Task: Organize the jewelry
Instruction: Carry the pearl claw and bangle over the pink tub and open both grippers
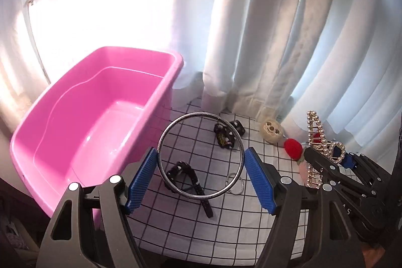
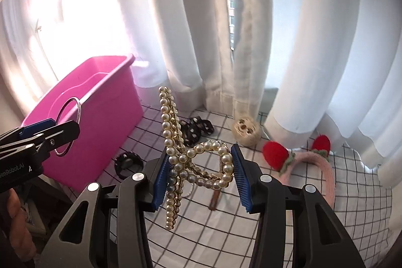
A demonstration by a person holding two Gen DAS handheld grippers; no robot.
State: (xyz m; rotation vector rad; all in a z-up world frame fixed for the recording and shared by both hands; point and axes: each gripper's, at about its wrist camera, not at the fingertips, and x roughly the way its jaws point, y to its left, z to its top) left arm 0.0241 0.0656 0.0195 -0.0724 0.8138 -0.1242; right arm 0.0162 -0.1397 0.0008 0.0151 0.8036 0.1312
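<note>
A deep pink plastic tub (image 1: 95, 117) is sitting at the far left on the white cloth with a black grid (image 1: 213, 225), in front of one run of white curtains (image 1: 251, 29). In the right wrist view the left gripper's black body is showing partial white lettering, "enRobot.AI". The left gripper (image 1: 201, 175) is pinching one thin silver metal bangle (image 1: 201, 155) between its blue ribbed pads (image 1: 142, 177), the ring standing nearly upright and facing the camera, held above the cloth just right of the tub. Under it two black strap-like pieces are lying on the cloth, one near (image 1: 186, 177) and one farther back (image 1: 227, 133). Further right one round cream ball with holes (image 1: 272, 132) is resting by the curtain hem. The right gripper (image 2: 199, 167) is clamping one pearl-studded gold hair claw (image 2: 176, 155) between its blue pads (image 2: 160, 180), the claw's long axis running almost vertically, its tip pointing up. At the far right one pink fuzzy headband (image 2: 324, 167) with two red strawberry pompoms (image 2: 275, 152) is lying on the cloth.
</note>
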